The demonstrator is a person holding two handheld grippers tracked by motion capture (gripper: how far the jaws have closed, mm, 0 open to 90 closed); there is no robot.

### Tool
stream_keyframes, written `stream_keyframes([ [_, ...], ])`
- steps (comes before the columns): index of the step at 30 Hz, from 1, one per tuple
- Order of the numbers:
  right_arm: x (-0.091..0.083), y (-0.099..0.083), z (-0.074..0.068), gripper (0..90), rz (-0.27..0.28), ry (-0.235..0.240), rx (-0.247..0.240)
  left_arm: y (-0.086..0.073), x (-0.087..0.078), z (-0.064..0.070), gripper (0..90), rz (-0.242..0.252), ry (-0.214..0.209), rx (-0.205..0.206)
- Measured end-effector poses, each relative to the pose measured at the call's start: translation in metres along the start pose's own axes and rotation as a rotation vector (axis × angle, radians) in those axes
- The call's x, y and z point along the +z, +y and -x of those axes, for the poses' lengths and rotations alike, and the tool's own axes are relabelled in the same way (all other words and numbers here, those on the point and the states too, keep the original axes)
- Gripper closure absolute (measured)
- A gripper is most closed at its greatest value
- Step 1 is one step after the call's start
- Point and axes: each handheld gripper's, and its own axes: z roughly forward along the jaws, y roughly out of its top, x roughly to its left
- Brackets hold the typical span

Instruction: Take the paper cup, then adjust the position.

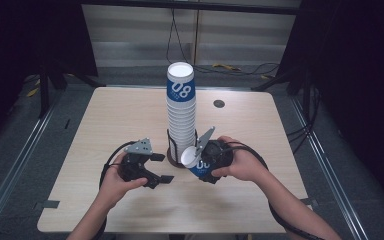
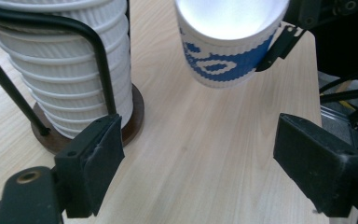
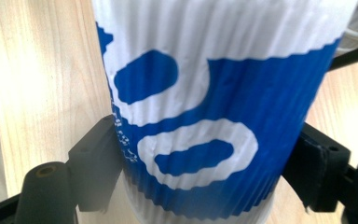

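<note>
A tall stack of white ribbed paper cups point(image 1: 181, 112) with a blue "08" band on top stands in a black wire holder point(image 1: 172, 150) on a round dark base. My right gripper point(image 1: 203, 161) is shut on a single blue and white paper cup point(image 1: 195, 161), tilted with its open mouth toward the left, just right of the stack's foot. In the right gripper view the cup point(image 3: 200, 116) sits between both pads point(image 3: 95, 158). My left gripper point(image 1: 161, 169) is open and holds nothing, left of the holder; its view shows the stack point(image 2: 70, 65) and the held cup point(image 2: 226, 42) ahead.
The light wooden table point(image 1: 130, 115) has a small round dark grommet point(image 1: 219, 104) at the back right. Cables trail over the floor behind the table, with dark frames on both sides. The person's forearms come in from the bottom edge.
</note>
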Motion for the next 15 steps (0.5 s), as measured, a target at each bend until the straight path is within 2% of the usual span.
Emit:
stream_keyframes([
  [8, 0.0040, 0.0022, 0.0000, 21.0, 0.002, 0.008, 0.002, -0.0009, 0.0018, -0.0021, 15.8, -0.007, -0.001, -0.004],
  [15, 0.0080, 0.0046, -0.0017, 21.0, -0.021, 0.012, -0.010, -0.0009, -0.0005, 0.0027, 15.7, -0.004, 0.002, -0.002],
])
